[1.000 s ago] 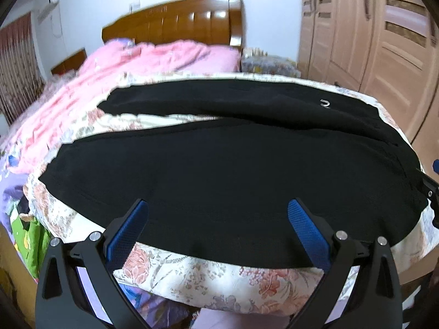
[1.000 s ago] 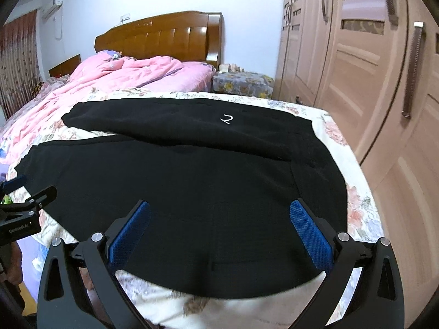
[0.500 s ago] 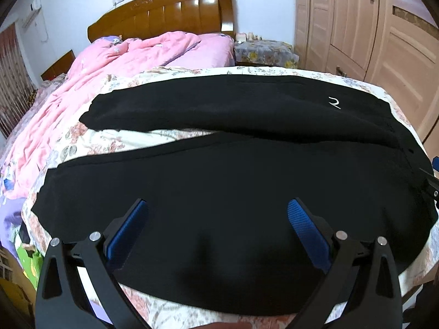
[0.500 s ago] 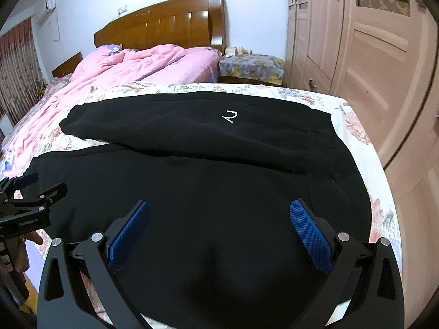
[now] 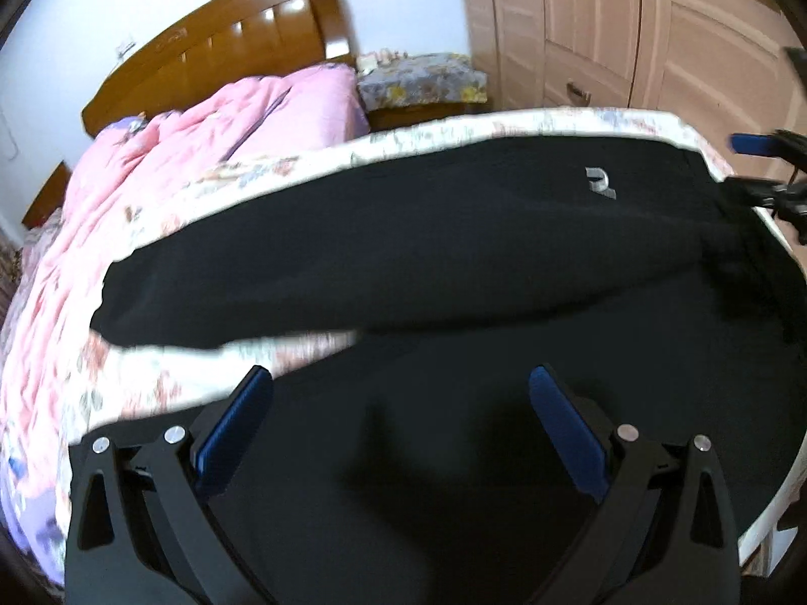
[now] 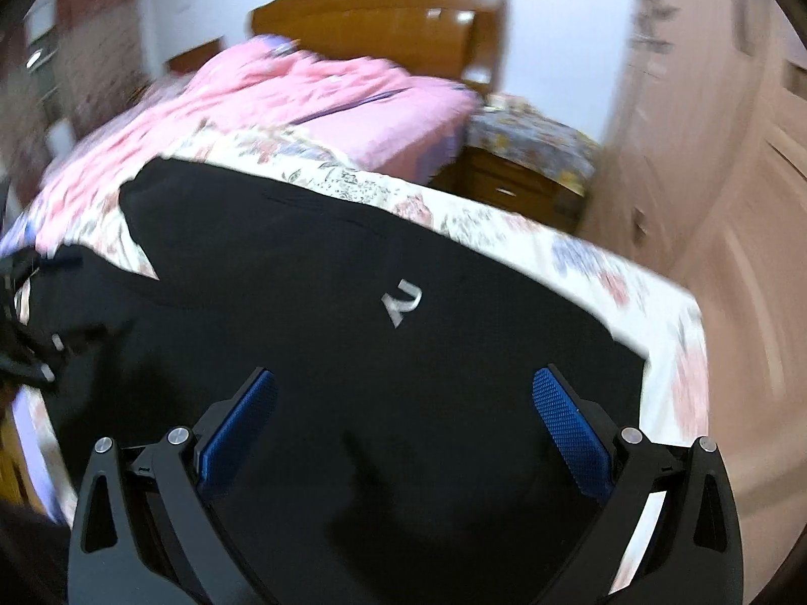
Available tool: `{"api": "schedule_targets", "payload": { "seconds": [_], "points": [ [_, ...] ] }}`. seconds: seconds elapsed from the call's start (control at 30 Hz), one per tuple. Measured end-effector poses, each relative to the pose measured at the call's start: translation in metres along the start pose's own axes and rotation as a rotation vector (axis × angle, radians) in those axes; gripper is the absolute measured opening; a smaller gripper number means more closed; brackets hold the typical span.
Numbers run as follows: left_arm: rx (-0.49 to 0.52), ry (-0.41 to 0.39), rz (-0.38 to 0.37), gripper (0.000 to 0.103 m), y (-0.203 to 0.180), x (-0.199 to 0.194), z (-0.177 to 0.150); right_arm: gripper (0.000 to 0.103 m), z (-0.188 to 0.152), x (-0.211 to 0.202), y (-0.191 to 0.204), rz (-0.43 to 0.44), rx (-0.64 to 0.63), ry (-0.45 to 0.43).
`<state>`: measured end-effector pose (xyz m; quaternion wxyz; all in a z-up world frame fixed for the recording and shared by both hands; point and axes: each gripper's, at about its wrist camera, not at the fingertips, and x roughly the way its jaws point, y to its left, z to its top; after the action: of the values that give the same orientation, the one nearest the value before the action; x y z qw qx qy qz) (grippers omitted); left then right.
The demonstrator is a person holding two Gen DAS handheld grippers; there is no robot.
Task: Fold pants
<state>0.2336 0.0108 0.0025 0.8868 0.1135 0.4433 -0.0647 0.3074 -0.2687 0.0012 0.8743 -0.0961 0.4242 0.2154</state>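
Black pants [image 5: 403,252] lie flat on the bed, both legs spread apart toward the left, a small white logo [image 5: 600,184] on the far leg. They also show in the right wrist view [image 6: 353,343]. My left gripper [image 5: 401,418] is open, low over the near leg. My right gripper [image 6: 403,418] is open, low over the waist end, near the logo [image 6: 401,305]. The right gripper shows at the right edge of the left wrist view [image 5: 766,166]. The left gripper shows at the left edge of the right wrist view [image 6: 25,312].
The floral bedsheet [image 5: 166,368] shows between the legs. A pink quilt [image 5: 176,151] is heaped on the far side by the wooden headboard [image 5: 227,55]. A nightstand [image 6: 524,171] and wardrobe doors [image 5: 630,35] stand to the right.
Both grippers have moved forward and down over the pants, which now fill more of each view. Both stay open. The pants have not moved.
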Motion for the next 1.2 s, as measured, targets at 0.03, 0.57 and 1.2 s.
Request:
{"api": "schedule_targets", "payload": {
  "seconds": [0.03,0.57,1.2],
  "points": [
    [0.002,-0.009,-0.046,0.101,0.004,0.004,0.009,0.099,0.005,0.010,-0.009,0.010,-0.009,0.011],
    [0.355,-0.005,-0.372,0.096,0.001,0.162,0.165,0.070,0.046,0.129,-0.093,0.239,-0.079,0.200],
    [0.596,0.120,-0.700,0.029,0.009,0.197,0.179,0.009,0.014,0.001,-0.015,0.098,-0.286,-0.096]
  ]
}}
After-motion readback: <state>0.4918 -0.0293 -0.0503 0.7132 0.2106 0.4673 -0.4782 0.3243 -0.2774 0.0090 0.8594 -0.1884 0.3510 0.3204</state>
